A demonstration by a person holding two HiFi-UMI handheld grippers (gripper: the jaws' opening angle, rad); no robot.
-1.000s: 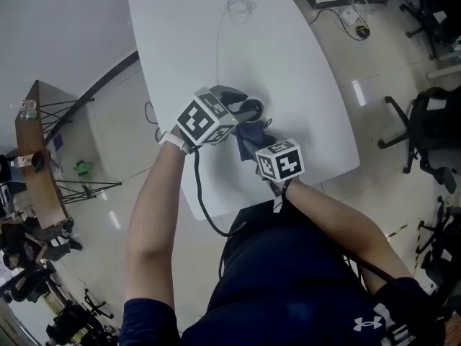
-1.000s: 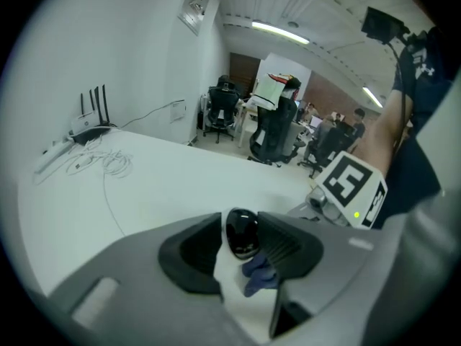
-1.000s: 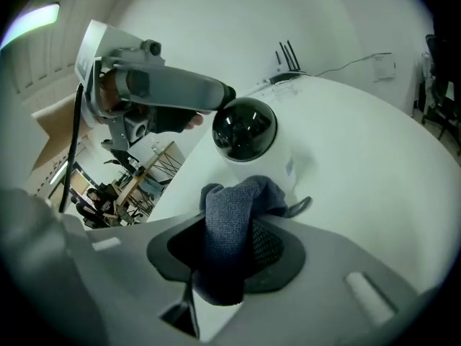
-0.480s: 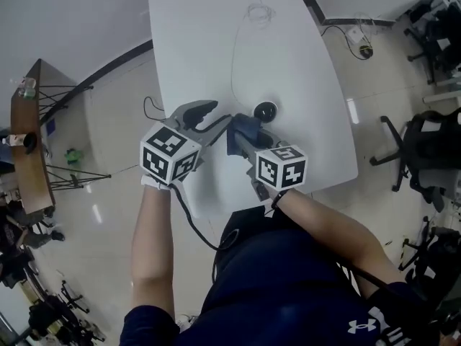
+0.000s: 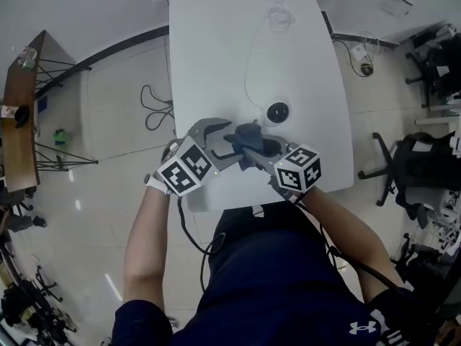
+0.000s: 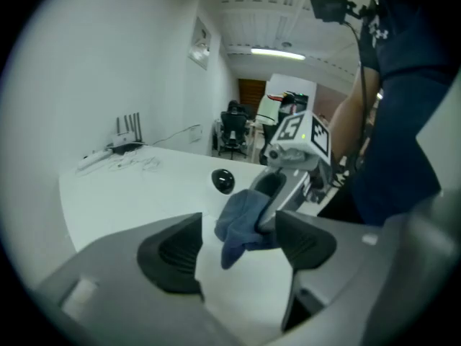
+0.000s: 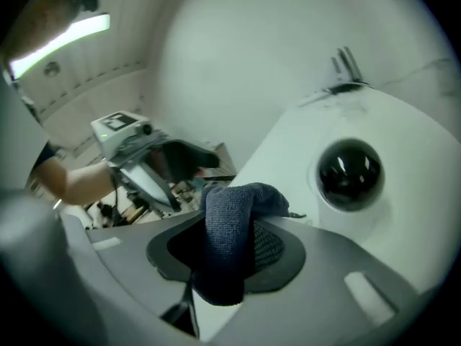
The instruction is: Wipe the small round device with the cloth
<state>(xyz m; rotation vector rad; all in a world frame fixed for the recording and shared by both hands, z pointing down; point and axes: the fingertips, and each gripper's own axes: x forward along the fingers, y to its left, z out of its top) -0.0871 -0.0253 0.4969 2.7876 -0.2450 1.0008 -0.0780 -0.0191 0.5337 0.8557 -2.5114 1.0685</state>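
The small round device [image 5: 277, 112], a black dome on a white base, stands free on the white table [image 5: 216, 42]; it also shows as the dome [image 7: 351, 171] in the right gripper view. My right gripper [image 5: 256, 147] is shut on a dark blue cloth [image 7: 227, 229], held bunched a little short of the device. My left gripper [image 5: 232, 140] has just been opening its jaws and stands open. Its pads [image 6: 173, 254] touch nothing. The cloth [image 6: 241, 222] hangs just beyond its tips, still in the right gripper [image 6: 282, 193].
A thin cable [image 5: 248, 63] runs from the device toward the table's far end, where loose wires [image 5: 277, 13] lie. The table's near edge [image 5: 216, 206] is just under both grippers. Office chairs [image 5: 414, 164] stand on the floor at the right.
My left gripper came off the device, swung out to the left, then turned in toward the cloth with its jaws wider. The right gripper lifted the cloth away from the device.
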